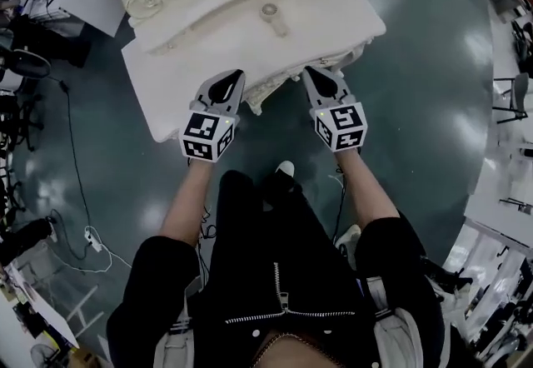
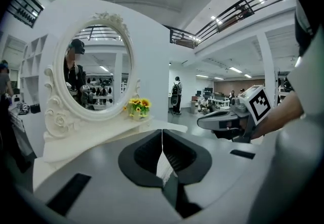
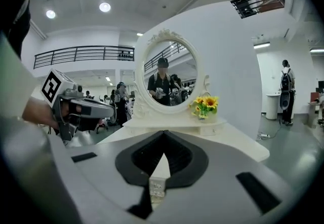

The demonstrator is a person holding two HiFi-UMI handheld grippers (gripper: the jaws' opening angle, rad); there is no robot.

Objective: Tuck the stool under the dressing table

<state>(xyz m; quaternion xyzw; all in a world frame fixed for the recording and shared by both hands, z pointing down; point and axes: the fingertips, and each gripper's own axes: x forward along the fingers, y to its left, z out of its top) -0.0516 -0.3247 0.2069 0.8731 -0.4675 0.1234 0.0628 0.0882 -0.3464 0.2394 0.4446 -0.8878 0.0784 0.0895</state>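
Both the left gripper [image 1: 235, 77] and the right gripper [image 1: 311, 75] have their jaws pressed together on nothing, side by side over the front edge of the ornate white dressing table's tabletop [image 1: 216, 33]. The white stool [image 1: 265, 94] looks tucked underneath, with only a frilly edge showing between them.

You're basically all in black here: a black jacket [image 1: 275, 271] with a silver zip [image 1: 279, 287] down the front and a second toothed line across the hem, sleeves [image 1: 158, 266] stopping around the elbows, black trousers [image 1: 250, 208] and white shoes [image 1: 286, 168]. Your left gripper [image 1: 239, 73] and right gripper [image 1: 306, 71] are twins. Each has a smooth grey shell with a black teardrop recess on top, ribbed black pads [image 2: 147, 153] and a black slot [image 2: 71, 192] on either side. At the back of each sits a white cube [image 1: 206, 135] with black square markers.
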